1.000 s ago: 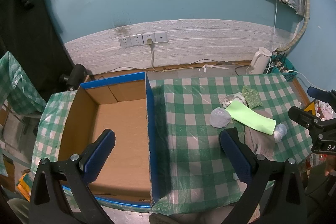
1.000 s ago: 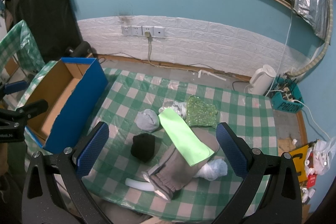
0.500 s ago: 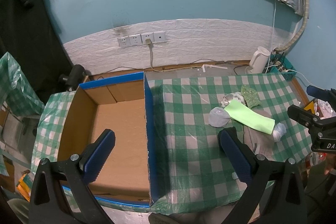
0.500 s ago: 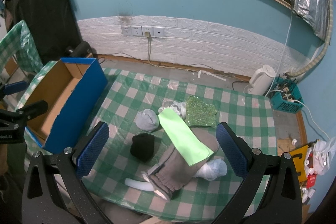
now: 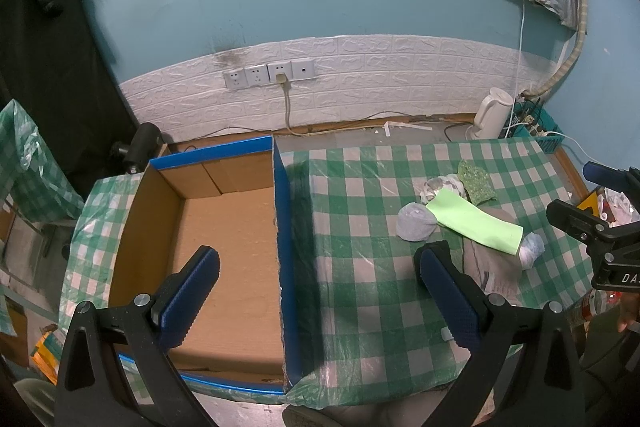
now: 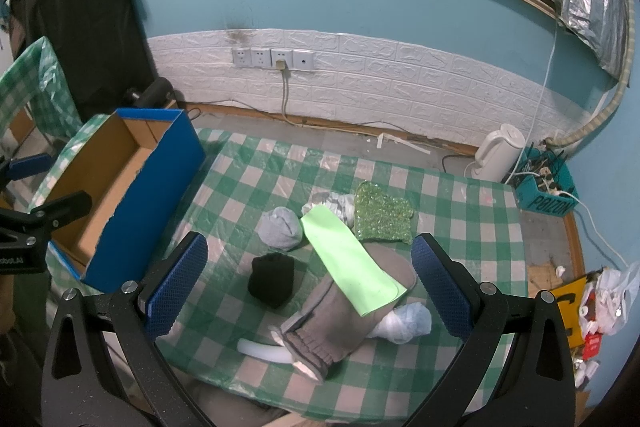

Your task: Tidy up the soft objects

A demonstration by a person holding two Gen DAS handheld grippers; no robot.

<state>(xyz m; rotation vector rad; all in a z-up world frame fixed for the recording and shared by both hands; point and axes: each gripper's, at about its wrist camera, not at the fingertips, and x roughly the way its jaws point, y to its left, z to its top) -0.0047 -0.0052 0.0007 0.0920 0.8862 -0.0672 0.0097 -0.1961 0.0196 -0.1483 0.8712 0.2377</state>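
Green-checked tablecloth (image 6: 460,211) carries piled soft items beside the open blue-sided cardboard box (image 5: 224,227), both grippers (image 5: 316,279) (image 6: 308,275) spread wide, empty, poised to sort.

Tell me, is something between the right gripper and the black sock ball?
Nothing visible blocks it. The right gripper is open above the table, and the black sock ball lies uncovered on the checked cloth, apart from the grey glove.

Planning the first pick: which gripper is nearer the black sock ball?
Right. The right gripper hangs open directly over the pile, the black sock ball between its fingers in view. The left gripper is open over the cardboard box's wall.
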